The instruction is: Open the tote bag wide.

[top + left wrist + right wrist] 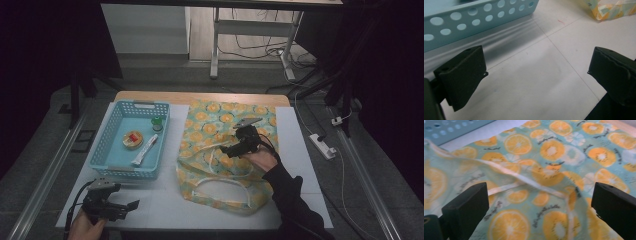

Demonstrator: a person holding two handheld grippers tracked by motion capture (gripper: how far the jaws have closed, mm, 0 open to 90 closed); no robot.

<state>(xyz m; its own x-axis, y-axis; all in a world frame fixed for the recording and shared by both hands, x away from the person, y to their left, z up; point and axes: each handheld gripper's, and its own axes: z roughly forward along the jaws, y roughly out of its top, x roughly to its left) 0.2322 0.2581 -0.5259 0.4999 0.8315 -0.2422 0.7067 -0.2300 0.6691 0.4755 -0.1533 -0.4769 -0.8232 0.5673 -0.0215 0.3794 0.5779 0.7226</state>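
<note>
A lab or recording studio is showing here: dark curtains are hanging around a small white-topped table (300,165), cables (260,50) are trailing over the grey floor beyond the right gripper (227,148), a power strip (322,145) is lying to its right, and a metal desk frame (215,45) is standing farther back.

Teal bag (220,145) w/ orange-slice print, white handles (222,187); light-blue perforated basket (111,131); black grippers.
</note>
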